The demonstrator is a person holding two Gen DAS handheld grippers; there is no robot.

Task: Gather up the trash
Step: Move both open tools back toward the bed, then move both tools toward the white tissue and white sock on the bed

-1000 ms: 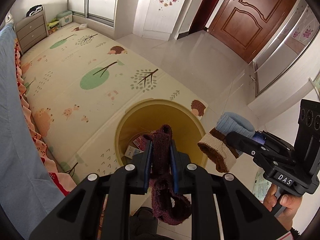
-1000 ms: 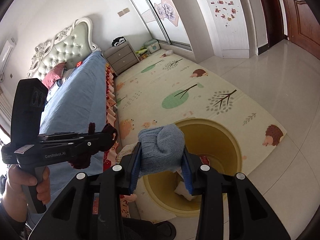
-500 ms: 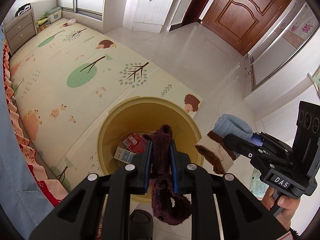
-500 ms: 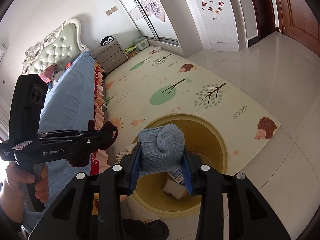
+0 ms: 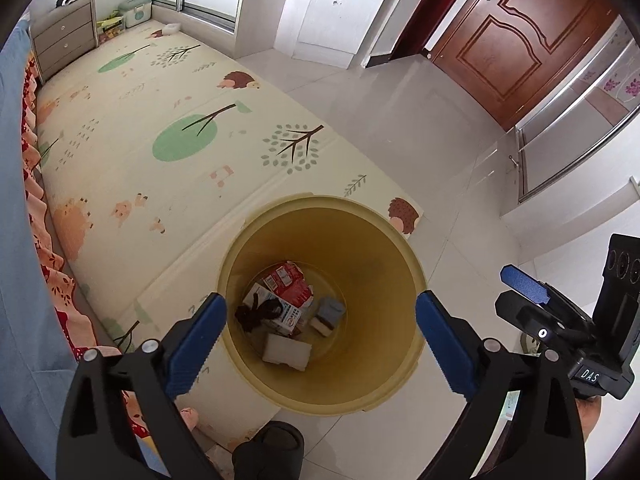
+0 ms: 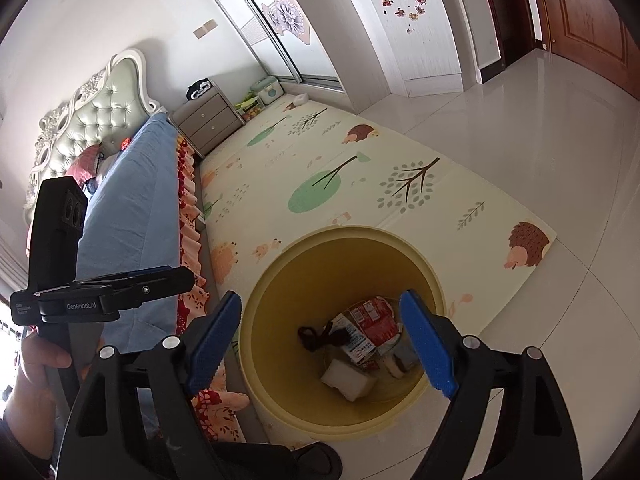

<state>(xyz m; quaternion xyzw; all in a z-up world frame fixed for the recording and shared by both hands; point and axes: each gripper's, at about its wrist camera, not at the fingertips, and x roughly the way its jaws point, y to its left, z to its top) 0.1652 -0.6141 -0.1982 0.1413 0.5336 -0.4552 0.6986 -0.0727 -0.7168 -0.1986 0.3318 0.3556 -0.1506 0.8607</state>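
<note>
The patterned play mat [image 5: 168,128] covers the floor beside the bed [image 6: 132,204]. On its near edge stands the yellow bin [image 5: 384,240], right below me. My left hand-held gripper [image 5: 320,336] hangs over it, jaws just sprung wide with nothing between them; my right hand-held gripper [image 6: 320,340] has just opened too and grips nothing. At the bottom of the bin lie a red packet [image 5: 290,282], the dark knitted piece [image 5: 256,314] and the blue sock [image 5: 330,314].
</note>
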